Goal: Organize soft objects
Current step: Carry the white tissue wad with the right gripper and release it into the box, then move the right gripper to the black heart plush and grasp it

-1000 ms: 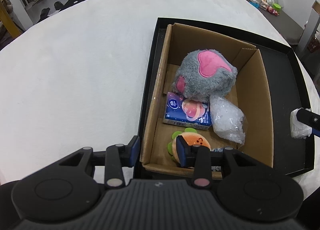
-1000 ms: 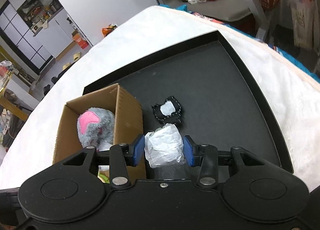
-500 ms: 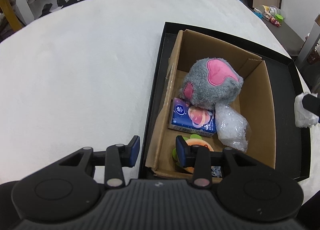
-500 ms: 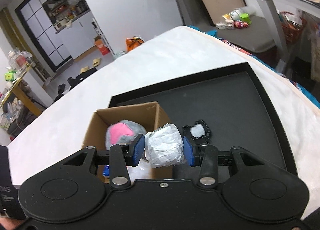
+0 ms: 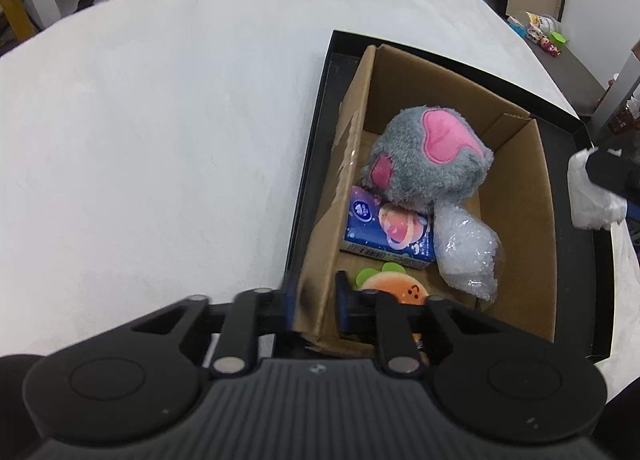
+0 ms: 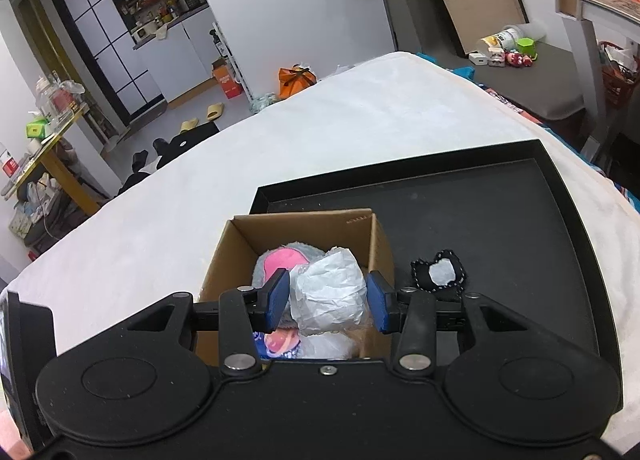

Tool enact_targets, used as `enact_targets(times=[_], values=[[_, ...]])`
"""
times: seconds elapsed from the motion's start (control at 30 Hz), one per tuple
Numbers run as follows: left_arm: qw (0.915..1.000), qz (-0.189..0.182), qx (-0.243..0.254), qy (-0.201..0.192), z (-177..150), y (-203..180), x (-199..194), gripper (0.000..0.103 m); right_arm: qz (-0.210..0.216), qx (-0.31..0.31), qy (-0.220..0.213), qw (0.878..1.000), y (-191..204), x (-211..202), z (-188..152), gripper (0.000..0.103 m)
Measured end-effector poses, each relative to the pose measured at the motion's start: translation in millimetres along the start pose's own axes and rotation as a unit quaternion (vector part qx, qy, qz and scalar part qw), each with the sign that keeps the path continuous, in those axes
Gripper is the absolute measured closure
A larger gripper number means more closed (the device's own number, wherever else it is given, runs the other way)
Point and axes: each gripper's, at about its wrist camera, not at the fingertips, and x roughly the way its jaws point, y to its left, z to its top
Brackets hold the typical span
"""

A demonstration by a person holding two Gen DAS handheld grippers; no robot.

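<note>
A cardboard box (image 5: 520,220) stands in a black tray (image 5: 316,132). It holds a grey and pink plush (image 5: 428,156), a blue tissue pack (image 5: 388,228), a clear plastic bag (image 5: 468,248) and an orange plush (image 5: 396,288). My left gripper (image 5: 314,300) is shut on the box's near left wall. My right gripper (image 6: 327,298) is shut on a crumpled white paper wad (image 6: 330,292) and holds it above the box (image 6: 236,244). The wad also shows at the right edge of the left wrist view (image 5: 592,196).
A small black and white plush (image 6: 440,272) lies on the tray floor (image 6: 500,212) right of the box. The tray sits on a white cloth-covered surface (image 5: 160,140). Room furniture and clutter stand beyond the surface.
My left gripper has closed on the box's left wall. My right gripper has carried the paper wad left, from over the tray floor to over the box.
</note>
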Motion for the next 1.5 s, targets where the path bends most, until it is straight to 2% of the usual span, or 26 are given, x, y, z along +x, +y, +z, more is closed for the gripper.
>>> enact_targets(times=[0.23, 0.27, 0.37, 0.47, 0.8, 1.13, 1.5], values=[[0.9998, -0.006, -0.014, 0.009, -3, 6, 1, 0.090, 0.012, -0.006, 0.005, 1.000, 9, 7, 8, 0.058], [0.9998, -0.009, -0.016, 0.011, -3, 7, 1, 0.090, 0.009, -0.008, 0.006, 1.000, 10, 7, 8, 0.054], [0.9997, -0.015, -0.017, 0.013, -2, 9, 1, 0.090, -0.004, -0.006, 0.010, 1.000, 10, 8, 8, 0.052], [0.9995, -0.017, -0.020, 0.015, -1, 10, 2, 0.090, -0.005, 0.004, 0.015, 1.000, 4, 8, 7, 0.049], [0.9995, -0.017, -0.019, 0.019, 0, 9, 2, 0.087, -0.021, 0.011, 0.041, 0.999, -22, 8, 2, 0.049], [0.9997, -0.005, -0.018, 0.012, 5, 4, -3, 0.085, -0.014, 0.013, 0.058, 0.998, -45, 13, 6, 0.046], [0.9995, 0.025, -0.016, 0.013, 13, -3, -5, 0.076, 0.001, 0.009, 0.079, 0.997, -69, 34, 3, 0.044]])
